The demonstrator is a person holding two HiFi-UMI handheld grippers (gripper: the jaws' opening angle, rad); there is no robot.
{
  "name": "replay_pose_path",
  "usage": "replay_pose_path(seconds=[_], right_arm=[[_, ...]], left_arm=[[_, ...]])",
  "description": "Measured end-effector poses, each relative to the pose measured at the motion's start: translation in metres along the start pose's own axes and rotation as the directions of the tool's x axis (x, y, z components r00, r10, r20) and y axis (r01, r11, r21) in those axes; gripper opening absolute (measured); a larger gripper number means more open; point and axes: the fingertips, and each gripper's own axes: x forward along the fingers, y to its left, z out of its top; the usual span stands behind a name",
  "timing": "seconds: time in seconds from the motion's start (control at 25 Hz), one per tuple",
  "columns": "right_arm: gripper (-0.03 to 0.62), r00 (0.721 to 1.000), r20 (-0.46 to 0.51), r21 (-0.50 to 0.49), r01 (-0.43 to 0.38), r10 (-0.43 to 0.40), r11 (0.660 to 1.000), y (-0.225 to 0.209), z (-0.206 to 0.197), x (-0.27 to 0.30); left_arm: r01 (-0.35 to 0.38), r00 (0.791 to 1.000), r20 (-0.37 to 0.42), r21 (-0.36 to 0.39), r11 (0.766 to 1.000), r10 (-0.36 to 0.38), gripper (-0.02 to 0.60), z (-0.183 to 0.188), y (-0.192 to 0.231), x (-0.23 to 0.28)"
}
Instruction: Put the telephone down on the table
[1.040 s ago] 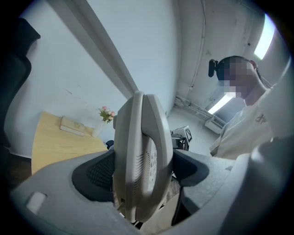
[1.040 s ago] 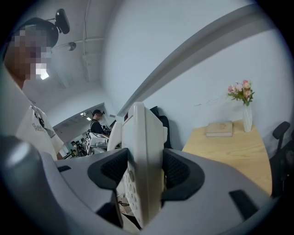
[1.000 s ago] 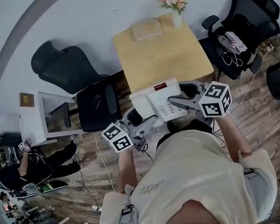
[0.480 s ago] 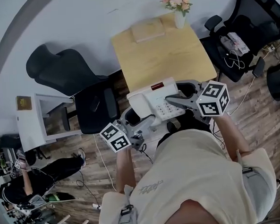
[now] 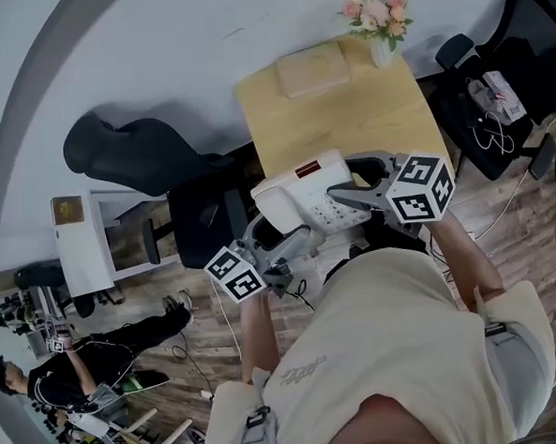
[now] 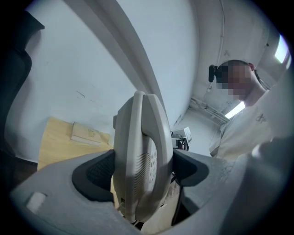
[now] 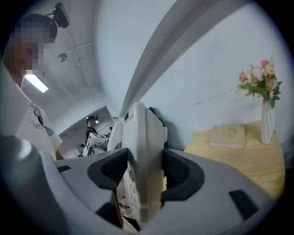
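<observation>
Telephone (image 5: 304, 191) has edged forward in the last second to the near edge of the desk (image 5: 365, 108), left gripper (image 5: 281, 240) and right gripper (image 5: 344, 197) each clamped on one side, airborne, not yet set down.

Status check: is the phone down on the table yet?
Done: left gripper and right gripper both clamp the telephone. In hand: it's held up at the table's near edge, apparently not resting. Left: lower it onto the bare wood, release.
</observation>
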Motion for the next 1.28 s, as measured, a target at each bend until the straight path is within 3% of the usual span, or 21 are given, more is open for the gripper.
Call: replay_pose_path(seconds=[0.44, 0.88, 1.28], right_arm=[[0.236, 1.0, 0.009, 0.016, -0.017, 0.016, 1.0, -0.088, 0.049, -0.009], [0.235, 0.999, 0.02, 0.024, -0.027, 0.027, 0.999, -0.108, 0.057, -0.015], [0.235, 0.998, 0.036, 0.031, 0.05, -0.051, 0.998, -0.092, 0.065, -0.013]], left_arm=[[-0.016, 1.0, -0.015, -0.007, 1.0, 0.016, 0.374, 0.047, 0.044, 0.077], [-0.028, 0.999, -0.018, -0.025, 0.999, 0.028, 0.374, 0.054, 0.051, 0.096], [0.061, 0.997, -0.045, 0.006, 0.998, -0.06, 0.375, 0.066, 0.05, 0.085]])
